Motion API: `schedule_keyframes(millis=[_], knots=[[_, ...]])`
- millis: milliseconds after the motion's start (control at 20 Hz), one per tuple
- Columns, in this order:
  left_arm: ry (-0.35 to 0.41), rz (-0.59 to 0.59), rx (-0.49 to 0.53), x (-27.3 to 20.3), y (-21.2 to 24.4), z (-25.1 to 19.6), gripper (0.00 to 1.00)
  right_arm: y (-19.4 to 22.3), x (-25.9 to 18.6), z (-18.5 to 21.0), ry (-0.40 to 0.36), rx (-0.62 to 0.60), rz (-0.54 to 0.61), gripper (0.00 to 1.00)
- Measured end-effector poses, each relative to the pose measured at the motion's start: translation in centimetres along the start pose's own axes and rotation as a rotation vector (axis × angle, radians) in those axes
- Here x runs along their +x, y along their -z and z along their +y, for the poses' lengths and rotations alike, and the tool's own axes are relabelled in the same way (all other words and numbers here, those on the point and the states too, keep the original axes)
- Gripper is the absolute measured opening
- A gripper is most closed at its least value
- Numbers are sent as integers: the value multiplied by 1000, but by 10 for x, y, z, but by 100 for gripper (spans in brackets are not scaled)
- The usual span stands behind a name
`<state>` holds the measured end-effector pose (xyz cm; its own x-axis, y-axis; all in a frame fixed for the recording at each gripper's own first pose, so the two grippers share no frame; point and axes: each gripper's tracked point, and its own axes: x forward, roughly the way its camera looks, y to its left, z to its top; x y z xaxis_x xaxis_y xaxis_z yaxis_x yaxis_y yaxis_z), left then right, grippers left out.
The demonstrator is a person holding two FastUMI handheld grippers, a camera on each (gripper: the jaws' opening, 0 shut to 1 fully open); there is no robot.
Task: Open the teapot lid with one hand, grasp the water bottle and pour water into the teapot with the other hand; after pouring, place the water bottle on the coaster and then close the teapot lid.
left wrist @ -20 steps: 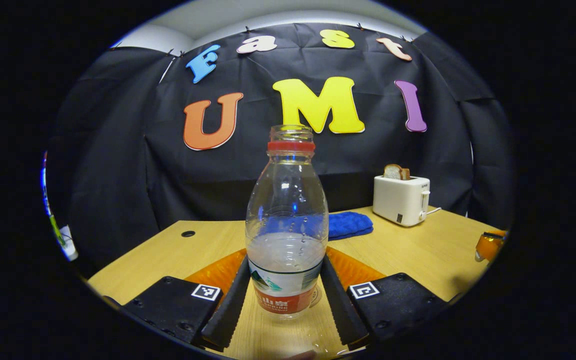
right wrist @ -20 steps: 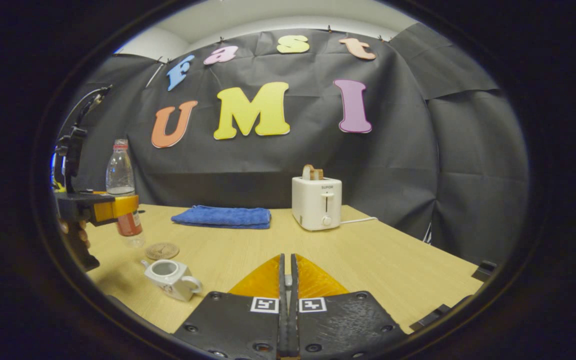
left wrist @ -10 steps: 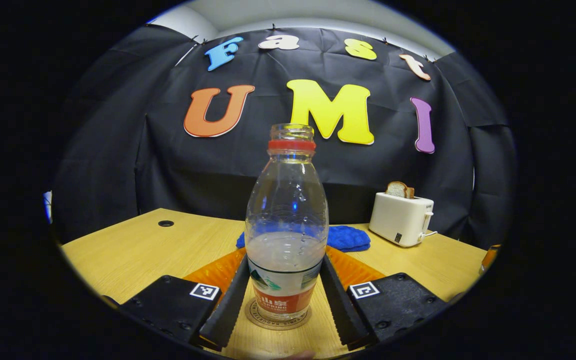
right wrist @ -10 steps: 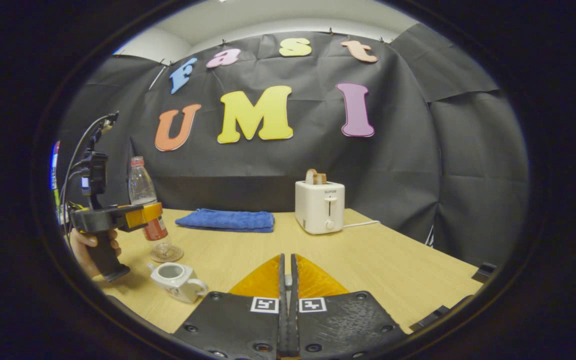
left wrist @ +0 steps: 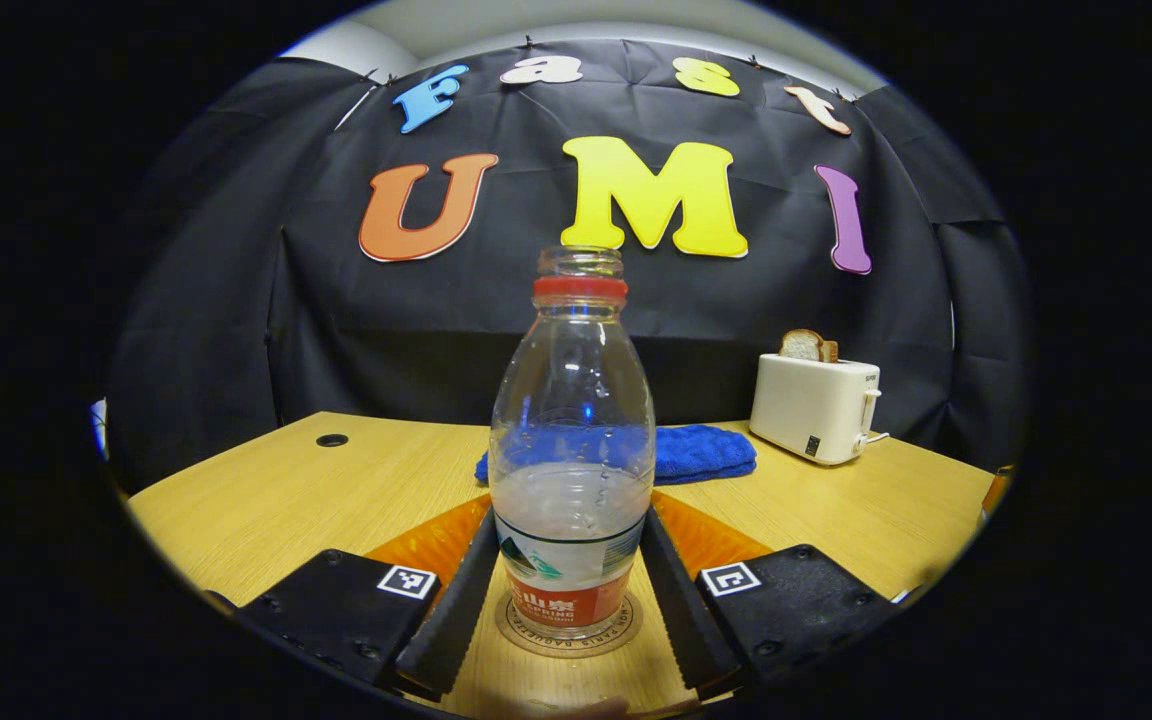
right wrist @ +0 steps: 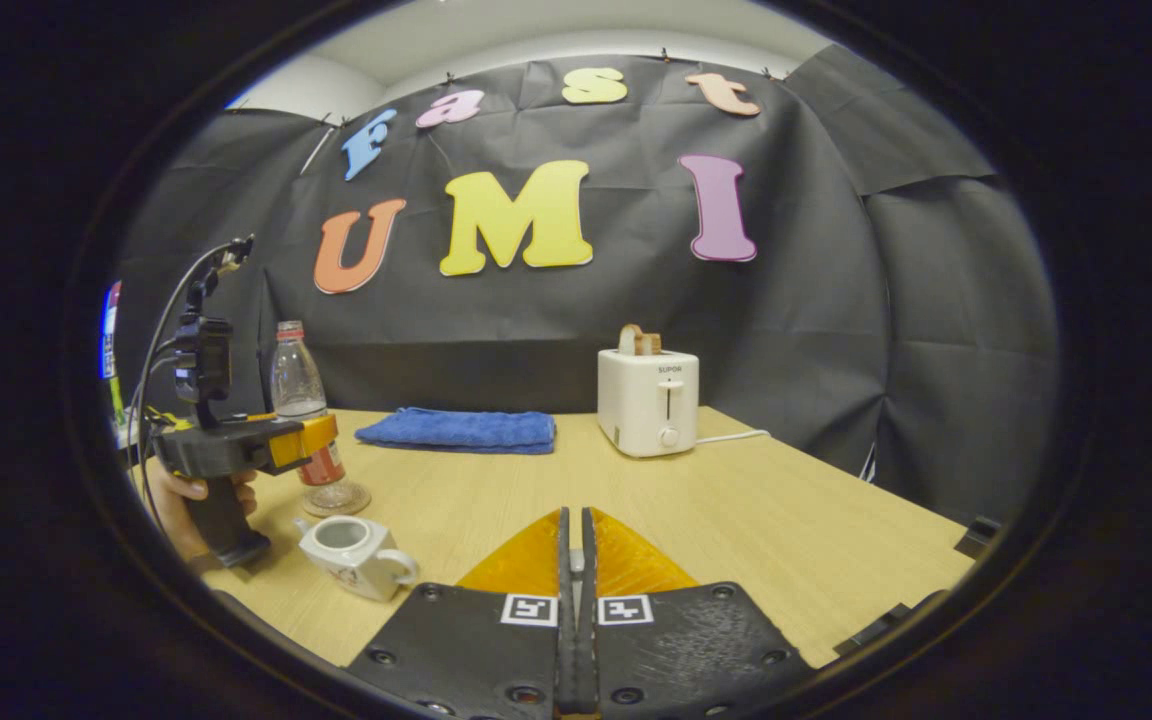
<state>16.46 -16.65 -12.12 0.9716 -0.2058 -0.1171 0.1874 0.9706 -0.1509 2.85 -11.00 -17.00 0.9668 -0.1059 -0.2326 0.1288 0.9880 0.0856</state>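
Left claw (left wrist: 570, 600) pinches the water bottle (left wrist: 572, 440), now lowered upright onto the coaster (left wrist: 568, 632); right claw (right wrist: 575, 600) pressed together, empty. Lidless teapot (right wrist: 351, 556) sits just beside the coaster.

Bottle on coaster, teapot open

My clear water bottle (left wrist: 573, 450) stands upright on the round coaster (left wrist: 568, 628), uncapped, red neck ring and red label, roughly a third full. In the right gripper view the small white teapot (right wrist: 354, 543) sits lidless on the wood at 5 o'clock of the bottle, just beside the coaster, handle toward me.
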Motion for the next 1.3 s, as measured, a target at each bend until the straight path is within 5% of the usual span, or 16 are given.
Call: schedule_keyframes(millis=[700, 750, 800, 1300], knots=[[88, -5, -63, -10, 7, -13, 90, 7, 4, 5, -10, 18, 21, 0], [85, -15, -49, -12, 4, -11, 84, 9, 2, 8, -10, 11, 23, 0], [79, -32, -37, -12, 2, -10, 93, 9, 1, 10, -10, 5, 24, 0], [69, -78, -28, -51, -14, 0, 92, -7, -30, 58, -62, -49, 0, 0]])
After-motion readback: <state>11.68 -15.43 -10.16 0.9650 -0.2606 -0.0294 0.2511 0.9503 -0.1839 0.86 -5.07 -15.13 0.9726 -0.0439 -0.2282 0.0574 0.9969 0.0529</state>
